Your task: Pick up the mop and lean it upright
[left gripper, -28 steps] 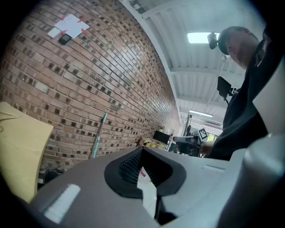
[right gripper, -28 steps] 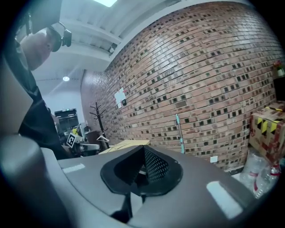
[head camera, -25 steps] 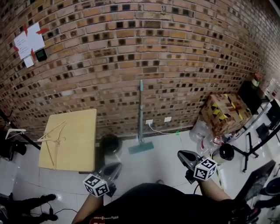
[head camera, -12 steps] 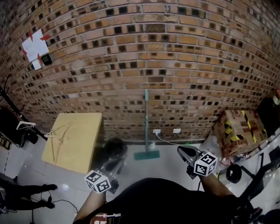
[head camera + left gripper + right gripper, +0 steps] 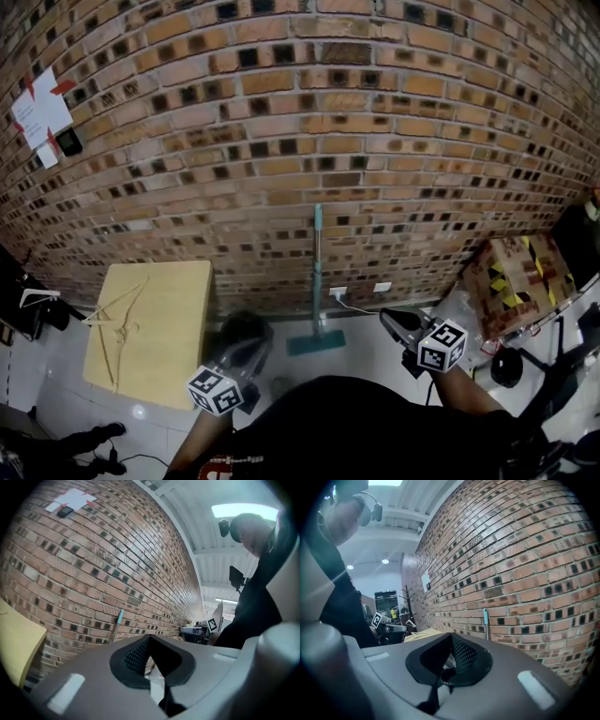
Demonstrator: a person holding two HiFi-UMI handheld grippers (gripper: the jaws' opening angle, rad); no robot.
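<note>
A teal mop (image 5: 317, 281) stands upright against the brick wall (image 5: 300, 141), its flat head (image 5: 315, 344) on the white floor. Its handle top also shows in the left gripper view (image 5: 119, 618) and the right gripper view (image 5: 485, 617). My left gripper (image 5: 246, 359) hangs low at the left, shut and empty, well short of the mop. My right gripper (image 5: 394, 322) is at the right of the mop head, also shut with nothing in it. Neither gripper touches the mop.
A yellow table (image 5: 150, 328) with a wooden hanger (image 5: 114, 314) stands at the left. A dark round bin (image 5: 242, 330) sits between table and mop. A cardboard box with yellow-black tape (image 5: 511, 272) and stands are at the right. A wall socket with a cable (image 5: 339, 294) is beside the mop.
The head view has tilted up and shifted; the mop stays leaning on the wall. Both grippers remain low and shut, the left one drifting slightly right.
</note>
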